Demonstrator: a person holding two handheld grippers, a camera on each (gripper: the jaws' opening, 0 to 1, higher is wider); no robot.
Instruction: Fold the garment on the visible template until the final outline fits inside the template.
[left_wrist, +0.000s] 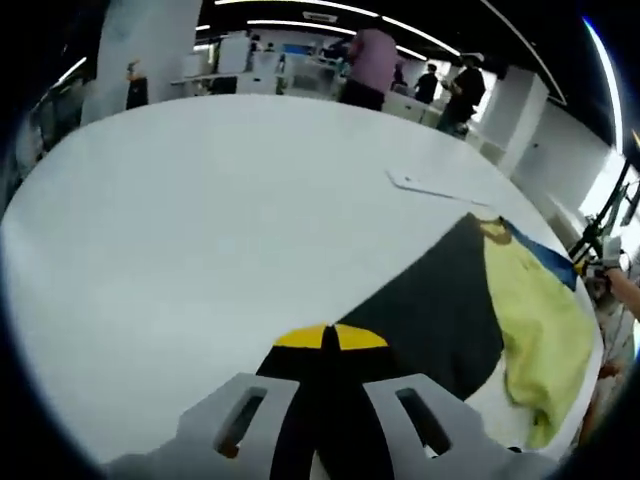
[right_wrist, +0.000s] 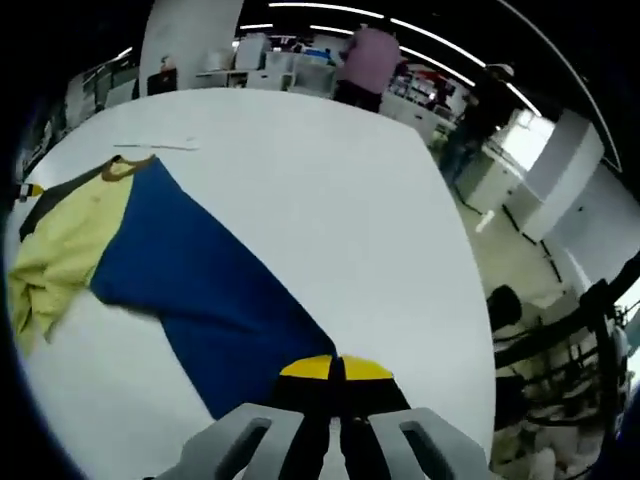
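Right now I am stretching the garment (right_wrist: 200, 270) out flat across the white table (left_wrist: 200, 220), so this looks like the spreading step before any fold. My left gripper (left_wrist: 330, 338) is clenched on a dark corner of the cloth, and my right gripper (right_wrist: 338, 368) is clenched on a blue corner. Between them the yellow lining (left_wrist: 540, 330) is lying bunched. I cannot make out the template. Next, I judge, I am needing to pull evenly, smooth that bunch, then bring one edge over.
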